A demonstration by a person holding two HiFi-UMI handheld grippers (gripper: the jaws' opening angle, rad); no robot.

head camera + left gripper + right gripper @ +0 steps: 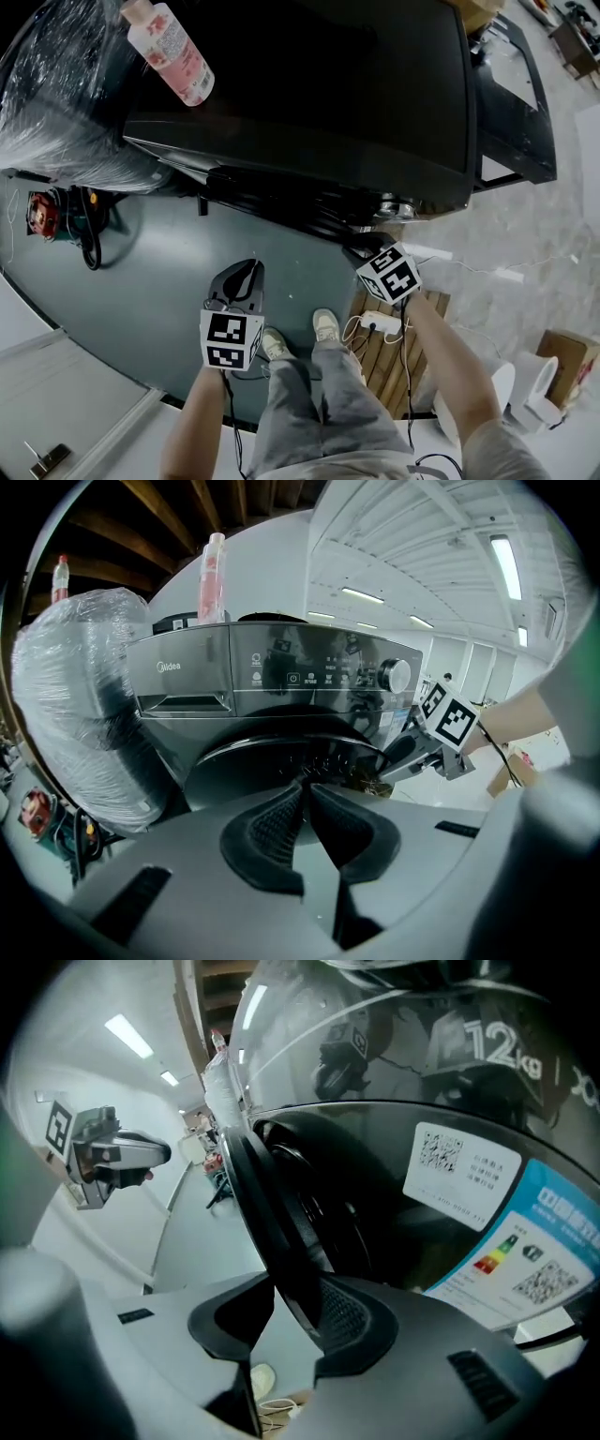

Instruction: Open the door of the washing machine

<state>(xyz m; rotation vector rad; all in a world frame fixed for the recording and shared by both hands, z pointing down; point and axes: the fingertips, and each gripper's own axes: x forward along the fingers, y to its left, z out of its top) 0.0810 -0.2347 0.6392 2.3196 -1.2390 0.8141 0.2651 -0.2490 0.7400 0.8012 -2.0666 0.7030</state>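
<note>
The right gripper point(289, 1321) straddles the rim of the door point(267, 1208) on the front of the washing machine point(300, 94). Its jaws are closing round that edge but not yet pinching it, presumably for a pull. The left gripper point(307, 797) hangs clear, jaws pressed together and empty, likely unneeded.

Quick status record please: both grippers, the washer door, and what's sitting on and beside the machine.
left gripper: jaws together, nothing between them, held in front of the washing machine, not touching it
right gripper: jaws closing around the door rim; a gap shows beside one pad
door state: not swung out in the head view
on top: bottle, upright, near the machine's left edge
beside machine: plastic-wrapped bundle, at its left in the head view
</note>
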